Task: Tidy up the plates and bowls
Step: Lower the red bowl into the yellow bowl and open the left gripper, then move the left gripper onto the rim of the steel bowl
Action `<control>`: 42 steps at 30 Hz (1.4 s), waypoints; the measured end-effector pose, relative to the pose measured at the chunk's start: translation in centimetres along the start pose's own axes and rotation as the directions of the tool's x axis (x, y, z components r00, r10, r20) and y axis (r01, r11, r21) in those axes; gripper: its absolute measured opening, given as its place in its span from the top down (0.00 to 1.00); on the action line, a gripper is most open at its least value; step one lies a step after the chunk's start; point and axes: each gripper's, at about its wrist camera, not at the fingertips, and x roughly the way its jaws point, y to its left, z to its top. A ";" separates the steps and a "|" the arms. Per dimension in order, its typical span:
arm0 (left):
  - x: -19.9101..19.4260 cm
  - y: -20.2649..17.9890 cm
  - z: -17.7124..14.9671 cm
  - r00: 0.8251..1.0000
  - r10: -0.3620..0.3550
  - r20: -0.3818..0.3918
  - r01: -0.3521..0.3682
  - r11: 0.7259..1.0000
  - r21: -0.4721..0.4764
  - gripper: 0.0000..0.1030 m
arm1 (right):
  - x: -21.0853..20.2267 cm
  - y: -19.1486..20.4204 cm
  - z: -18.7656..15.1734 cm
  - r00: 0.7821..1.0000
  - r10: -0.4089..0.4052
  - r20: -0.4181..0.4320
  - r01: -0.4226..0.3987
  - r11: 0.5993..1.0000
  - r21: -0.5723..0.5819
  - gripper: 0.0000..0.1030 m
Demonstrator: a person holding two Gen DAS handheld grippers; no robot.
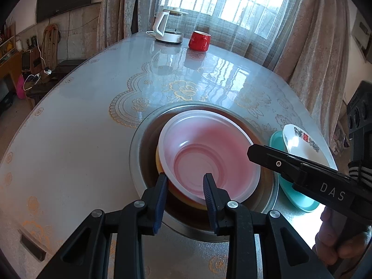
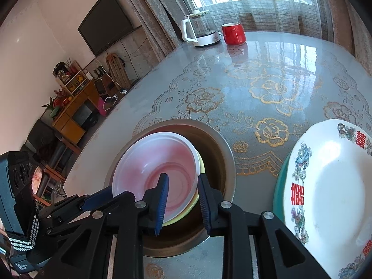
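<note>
A pink plastic bowl (image 1: pixel 209 151) (image 2: pixel 160 162) lies tilted on a yellow bowl (image 1: pixel 183 200) (image 2: pixel 183 214) inside a wide steel basin (image 1: pixel 144 144) (image 2: pixel 218 153). My left gripper (image 1: pixel 186 176) is open, its jaws either side of the pink bowl's near rim. My right gripper (image 2: pixel 182 177) is open, its jaws straddling the stacked bowls' right rims; it also shows in the left wrist view (image 1: pixel 253 151). A white patterned plate (image 2: pixel 330 200) (image 1: pixel 300 139) rests on a teal plate (image 2: pixel 279 190) (image 1: pixel 297 197) to the right.
A red mug (image 1: pixel 198 40) (image 2: pixel 233 33) and a white glass kettle (image 1: pixel 168 28) (image 2: pixel 201 31) stand at the table's far edge by the curtained window. The table (image 1: pixel 81 116) carries a glossy floral cover. Furniture lies beyond its left edge.
</note>
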 end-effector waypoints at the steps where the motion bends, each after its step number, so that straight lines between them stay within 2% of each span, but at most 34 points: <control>1: 0.0 0.0 0.0 1.000 0.001 0.000 -0.001 1.000 0.002 0.69 | 0.0 -0.1 0.0 1.000 0.000 -0.001 0.000 1.000 0.003 0.75; 14: 0.1 -0.4 -0.2 1.000 0.012 0.003 -0.012 1.000 0.016 0.68 | 0.2 -0.4 -0.7 1.000 -0.003 -0.013 0.003 1.000 0.021 0.75; 30: -0.6 -1.2 -0.9 0.996 0.080 0.047 -0.082 0.996 0.047 0.63 | -1.1 -1.0 -1.5 0.999 0.022 0.025 -0.023 0.999 0.033 0.75; 42: -1.2 -0.9 -1.2 0.992 0.104 0.069 -0.107 0.993 0.044 0.59 | -2.6 -1.5 -2.3 0.998 0.022 0.058 -0.025 0.998 0.057 0.75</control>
